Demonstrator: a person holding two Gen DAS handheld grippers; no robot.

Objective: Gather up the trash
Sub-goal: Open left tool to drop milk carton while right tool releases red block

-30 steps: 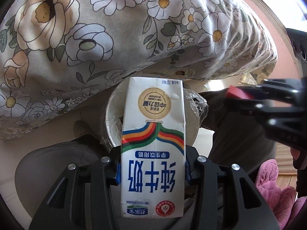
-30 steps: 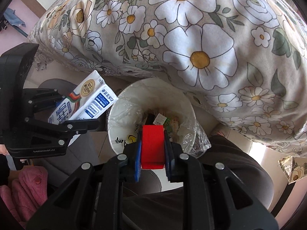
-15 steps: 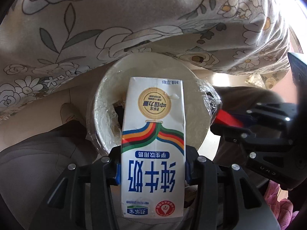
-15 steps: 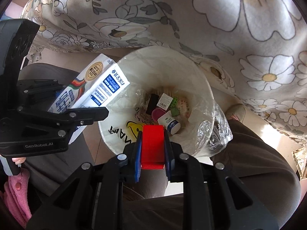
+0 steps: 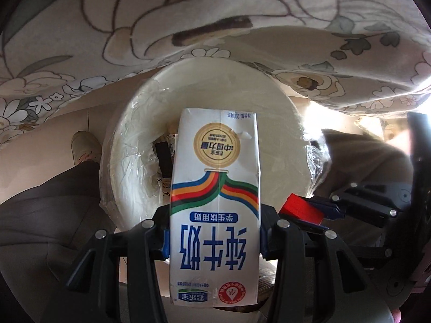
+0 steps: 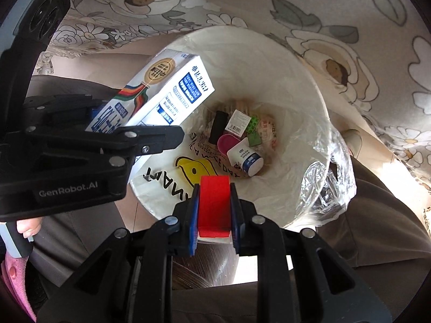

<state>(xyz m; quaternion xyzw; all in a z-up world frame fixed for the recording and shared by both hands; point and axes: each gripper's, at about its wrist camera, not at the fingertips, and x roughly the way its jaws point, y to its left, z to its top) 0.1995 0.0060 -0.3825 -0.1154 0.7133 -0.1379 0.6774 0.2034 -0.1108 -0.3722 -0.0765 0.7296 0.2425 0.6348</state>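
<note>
Floral bedcover (image 6: pixel 336 21) hangs just above and beyond the white trash bin (image 6: pixel 304 86), crowding the far rim; clear liner bag (image 6: pixel 326 188) bunches over the bin's right edge. Inside the bin: small white bottle (image 6: pixel 246 158), pink lid (image 6: pixel 227 144), black stick (image 6: pixel 218 126), green bits, paper scraps. The person's trousered legs (image 6: pixel 377 231) flank the bin.

Left gripper (image 5: pixel 215 239): fingers partly apart, clamped on the milk carton (image 5: pixel 215 204) by its sides, carton's far end over the bin mouth. Right gripper (image 6: pixel 214 215): fingers pressed nearly together on a red block (image 6: pixel 215 202), at the near rim.

Both grippers point steeply down into the bin, side by side, left one tilted inward.
</note>
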